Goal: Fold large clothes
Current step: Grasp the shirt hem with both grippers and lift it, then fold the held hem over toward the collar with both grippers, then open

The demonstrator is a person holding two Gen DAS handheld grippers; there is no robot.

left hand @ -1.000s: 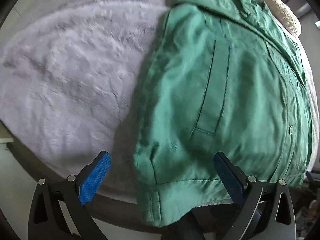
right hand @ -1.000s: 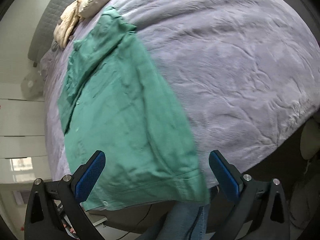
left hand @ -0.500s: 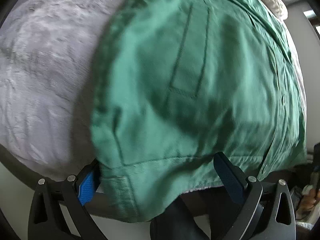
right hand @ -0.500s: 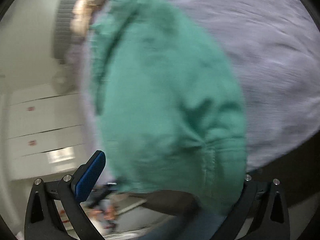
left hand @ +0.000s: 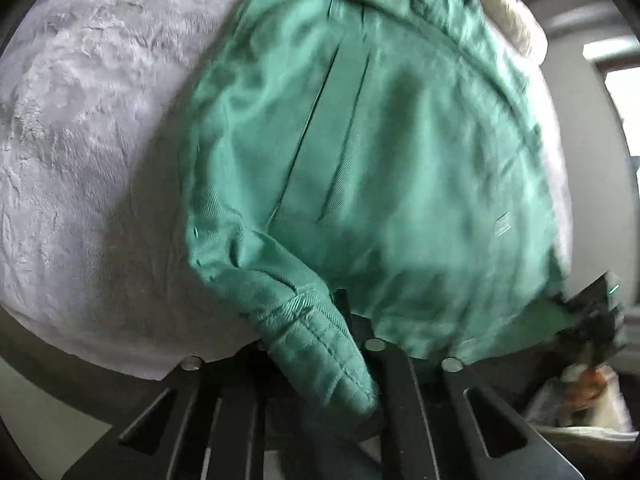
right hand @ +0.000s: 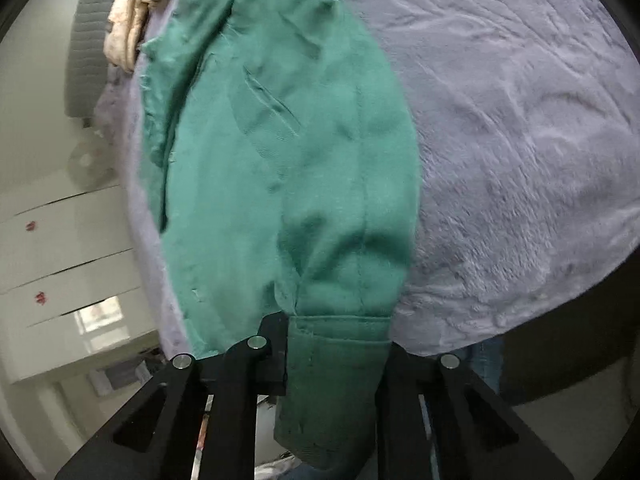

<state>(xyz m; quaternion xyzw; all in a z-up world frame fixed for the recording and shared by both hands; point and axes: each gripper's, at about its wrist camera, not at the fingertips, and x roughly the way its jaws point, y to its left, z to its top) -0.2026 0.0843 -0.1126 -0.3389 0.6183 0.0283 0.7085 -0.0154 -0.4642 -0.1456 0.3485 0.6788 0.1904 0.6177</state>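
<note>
A large green shirt [left hand: 380, 168] lies lengthwise on a lilac fleece bed cover [left hand: 88, 152], its hem at the near bed edge. My left gripper [left hand: 320, 344] is shut on the shirt's near left hem corner, which bunches and hangs over the jaws. In the right wrist view the same shirt [right hand: 280, 152] runs away from me, and my right gripper [right hand: 332, 344] is shut on its near right hem corner; the hem band drapes down between the arms. The fingertips of both grippers are hidden by cloth.
A cream garment [right hand: 132, 20] is bunched at the far head of the bed, beside a grey quilted headboard [right hand: 86, 40]. White drawers [right hand: 60, 240] stand left of the bed in the right wrist view. The bed cover [right hand: 520, 160] spreads wide to the right of the shirt.
Both grippers moved forward onto the shirt's near hem and went from wide open to shut on its two corners. The hem now bunches over the jaws.
</note>
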